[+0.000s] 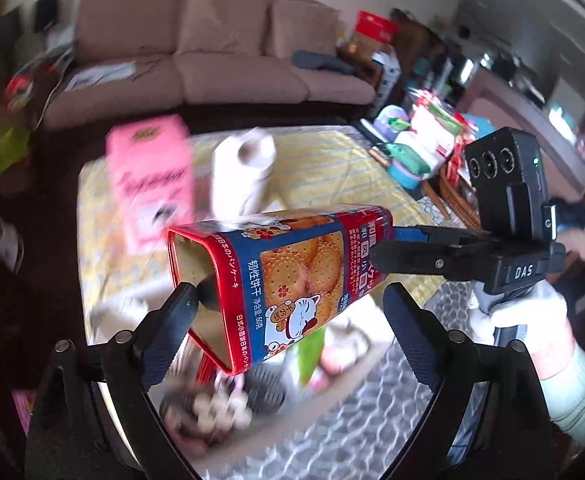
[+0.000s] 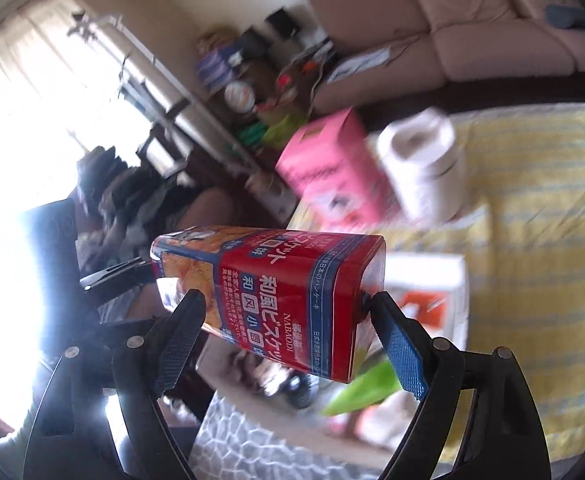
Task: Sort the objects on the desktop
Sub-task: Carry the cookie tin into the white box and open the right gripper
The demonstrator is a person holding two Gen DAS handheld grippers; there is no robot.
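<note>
A red and blue biscuit box (image 1: 292,276) with a cat and biscuits printed on it hangs in the air above the table, lying on its side, one end open. My right gripper (image 2: 282,302) is shut on the biscuit box (image 2: 292,300); in the left wrist view the right gripper (image 1: 384,248) reaches in from the right and pinches the box's closed end. My left gripper (image 1: 292,292) stands wide open around the box, its left fingertip (image 1: 190,296) at the open mouth. A white-gloved hand (image 1: 524,328) holds the right gripper.
On the yellow striped tablecloth (image 2: 532,200) stand a pink carton (image 2: 332,164) and a toilet paper roll (image 2: 420,160). A white box with orange print (image 2: 432,292) and a green item (image 2: 364,392) lie nearer. A pink sofa (image 1: 220,52) stands behind, a grey patterned rug (image 1: 352,420) below.
</note>
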